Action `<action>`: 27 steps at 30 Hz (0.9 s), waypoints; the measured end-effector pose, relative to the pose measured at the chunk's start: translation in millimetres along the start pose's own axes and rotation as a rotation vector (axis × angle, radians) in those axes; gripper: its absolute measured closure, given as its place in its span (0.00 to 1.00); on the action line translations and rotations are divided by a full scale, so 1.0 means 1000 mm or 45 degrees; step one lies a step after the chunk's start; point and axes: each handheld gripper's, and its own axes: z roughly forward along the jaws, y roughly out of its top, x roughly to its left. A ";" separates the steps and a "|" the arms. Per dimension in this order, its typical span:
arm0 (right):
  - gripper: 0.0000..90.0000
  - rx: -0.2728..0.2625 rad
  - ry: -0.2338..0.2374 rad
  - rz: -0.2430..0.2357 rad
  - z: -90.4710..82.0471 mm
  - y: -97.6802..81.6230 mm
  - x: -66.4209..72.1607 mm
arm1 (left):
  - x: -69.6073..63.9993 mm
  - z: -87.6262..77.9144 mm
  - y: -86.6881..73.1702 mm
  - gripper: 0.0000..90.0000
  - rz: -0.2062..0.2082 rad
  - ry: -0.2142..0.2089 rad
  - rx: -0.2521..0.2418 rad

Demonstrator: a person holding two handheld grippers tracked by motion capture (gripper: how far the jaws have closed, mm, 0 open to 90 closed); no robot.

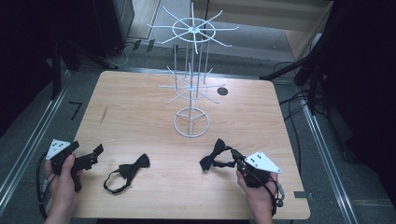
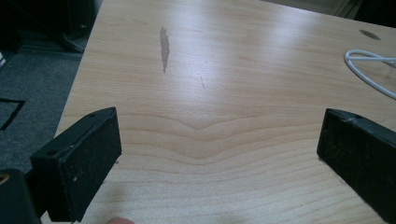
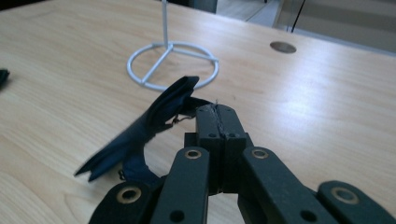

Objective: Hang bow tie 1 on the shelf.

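Two black bow ties lie near the table's front edge. One bow tie (image 1: 134, 167) rests flat at the left of centre, its strap looped beside it. My left gripper (image 1: 97, 153) stands open to its left, with bare wood between its jaws (image 2: 219, 135). My right gripper (image 1: 235, 154) is shut on the thin strap of the other bow tie (image 1: 212, 154). In the right gripper view that bow tie (image 3: 156, 119) hangs tilted off the left side of the shut gripper (image 3: 217, 111).
A white wire display rack (image 1: 191, 70) stands at the middle back on a round base (image 3: 172, 63), with spoke arms at two heights. Part of its base (image 2: 371, 70) shows at the right of the left gripper view. A dark round hole (image 1: 222, 91) sits right of it.
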 end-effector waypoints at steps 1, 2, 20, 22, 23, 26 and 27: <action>1.00 -0.006 0.001 -0.003 -0.001 0.001 0.000 | 0.000 0.000 0.000 0.00 0.000 -0.002 0.000; 1.00 -0.016 -0.006 -0.004 -0.002 0.004 0.000 | 0.000 0.000 0.000 0.00 -0.001 -0.003 0.001; 1.00 -0.107 -0.065 -0.119 -0.011 0.034 0.007 | 0.000 0.000 0.000 0.00 0.001 -0.009 0.001; 1.00 -0.129 -0.062 -0.118 -0.012 0.039 0.006 | 0.000 0.000 0.000 0.00 0.003 -0.010 0.002; 1.00 -0.129 -0.062 -0.118 -0.012 0.039 0.006 | 0.000 0.000 0.000 0.00 0.003 -0.010 0.002; 1.00 -0.151 -0.053 -0.107 -0.013 0.043 0.006 | 0.000 0.000 0.000 0.00 0.001 -0.014 0.004; 1.00 -0.160 -0.051 -0.110 -0.013 0.045 0.006 | 0.000 0.000 0.000 0.00 0.002 -0.015 0.004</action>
